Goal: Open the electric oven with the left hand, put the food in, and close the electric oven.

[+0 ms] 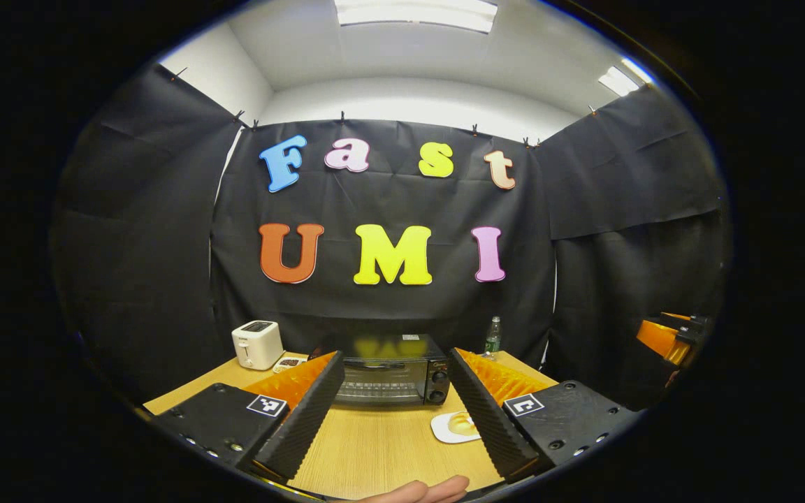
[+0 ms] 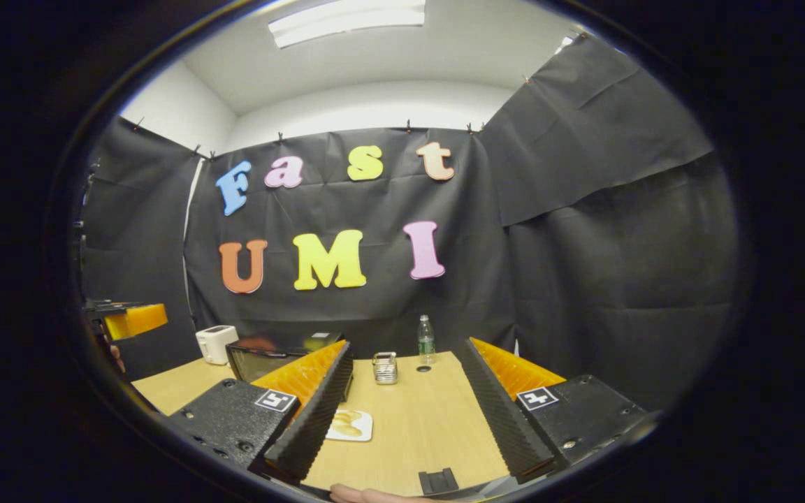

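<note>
Oven: small black countertop oven [image 1: 388, 374] at back-centre of the worktop [image 1: 374, 447], door shut, two knobs down its right side. Seen framed between the left hand-held gripper's fingers, well apart from them.
Oven handling: rigid metal box w/ glass door; looks fairly light, so prob. slides or tips if the door is yanked. Door likely hinges at the bottom; take hold at the handle bar along the door's top edge [image 1: 383, 364], pull out and down, steady. Glass = no knocks.
Food: pale bread-like piece [image 1: 463, 423] on a small white plate [image 1: 444, 427], on the worktop in front of the oven, toward its right. In right gripper view the plate [image 2: 351, 425] sits just beside that gripper's left finger.
Food handling: looks soft, light, squashable; gentle pinch across its middle, or take plate and all by the rim. Plate prob. smooth and slippery; thin rim gives little to bite on.
Left hand-held gripper [image 1: 394, 412]: jaws wide, holding nothing, above the worktop, aimed at the oven.
Right hand-held gripper [image 2: 409, 419]: jaws wide, empty, above the worktop right of the oven.
Other stuff: white toaster [image 1: 257, 344] back-left; bottle [image 2: 426, 340] at back edge; small metal rack-like item [image 2: 385, 368] mid-worktop, can't tell what.
Stage (my read): nothing begun, door not yet opened.
Risk: oven shifting on the smooth worktop when the door is pulled; food crushed if squeezed hard.
</note>
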`<state>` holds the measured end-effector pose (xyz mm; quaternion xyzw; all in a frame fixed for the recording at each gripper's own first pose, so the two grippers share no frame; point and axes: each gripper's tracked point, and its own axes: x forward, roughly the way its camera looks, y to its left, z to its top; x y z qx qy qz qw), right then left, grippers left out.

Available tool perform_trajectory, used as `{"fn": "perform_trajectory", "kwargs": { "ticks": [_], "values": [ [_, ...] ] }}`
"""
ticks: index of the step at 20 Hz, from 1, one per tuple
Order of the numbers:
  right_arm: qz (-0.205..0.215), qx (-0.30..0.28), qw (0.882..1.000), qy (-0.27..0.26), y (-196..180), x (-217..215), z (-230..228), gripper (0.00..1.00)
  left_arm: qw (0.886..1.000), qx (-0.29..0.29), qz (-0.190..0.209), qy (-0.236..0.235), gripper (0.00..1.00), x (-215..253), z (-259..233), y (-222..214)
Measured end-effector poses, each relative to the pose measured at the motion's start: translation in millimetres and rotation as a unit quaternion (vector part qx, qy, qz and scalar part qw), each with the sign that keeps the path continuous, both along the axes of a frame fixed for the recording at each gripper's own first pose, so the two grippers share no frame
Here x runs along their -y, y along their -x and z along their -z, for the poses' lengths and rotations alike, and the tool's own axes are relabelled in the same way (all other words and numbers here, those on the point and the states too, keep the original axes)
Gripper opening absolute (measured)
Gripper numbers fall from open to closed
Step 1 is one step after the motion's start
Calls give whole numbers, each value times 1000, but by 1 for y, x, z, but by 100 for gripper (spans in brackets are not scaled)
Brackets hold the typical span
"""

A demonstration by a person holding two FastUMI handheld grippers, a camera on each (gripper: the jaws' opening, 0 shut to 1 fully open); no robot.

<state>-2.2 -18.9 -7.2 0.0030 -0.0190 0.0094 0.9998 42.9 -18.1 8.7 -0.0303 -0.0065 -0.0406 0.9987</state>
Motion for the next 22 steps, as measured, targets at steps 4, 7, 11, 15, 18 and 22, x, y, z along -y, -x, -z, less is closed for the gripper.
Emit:
{"fn": "perform_trajectory", "kwargs": {
  "ticks": [4,7,11,15,18,22],
  "values": [
    [-4,0,1000,0,-2,4,4,96,1000,3,1,-8,97,-1,-3,-48],
    [-2,0,1000,-4,-4,8,6,96,1000,-12,13,-6,97,4,7,-86],
    [-17,-1,1000,-9,-4,1,11,96,999,-34,16,-23,97,0,26,-140],
    [-36,3,999,0,-5,-6,18,96,996,-67,13,-61,97,-6,59,-198],
    [-43,-4,999,1,-7,-5,27,96,992,-111,5,-65,98,-10,94,-229],
    [-49,1,999,0,-8,-1,27,95,984,-163,-16,-73,98,-14,134,-259]
  ]
}}
